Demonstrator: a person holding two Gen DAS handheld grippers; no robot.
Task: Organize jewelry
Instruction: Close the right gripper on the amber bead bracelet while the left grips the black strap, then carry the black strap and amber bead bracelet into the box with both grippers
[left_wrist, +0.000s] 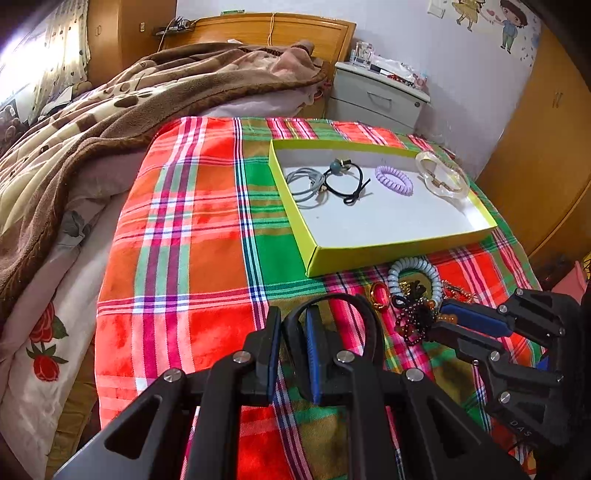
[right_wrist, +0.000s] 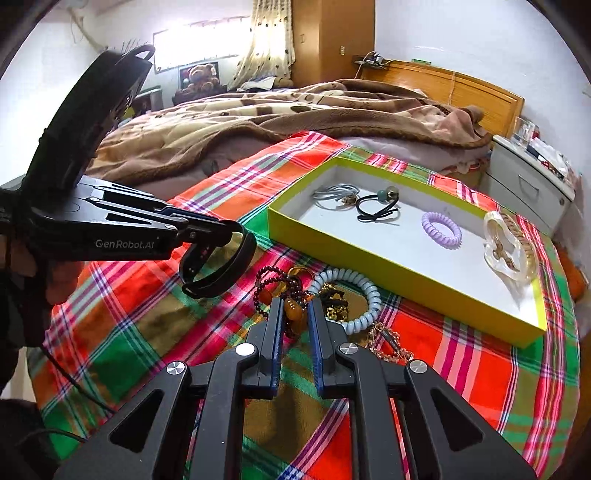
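Left wrist view: the left gripper (left_wrist: 291, 343) pinches a black wristband (left_wrist: 369, 325) above the plaid cloth (left_wrist: 192, 229), near the yellow-green box (left_wrist: 291, 206).

Right wrist view: the right gripper (right_wrist: 295, 314), jaws narrowly parted, straddles amber beads (right_wrist: 291, 306) in the jewelry pile, gripping nothing I can confirm.

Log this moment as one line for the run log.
left gripper: holds black band | right gripper: at bead bracelet | box: four items
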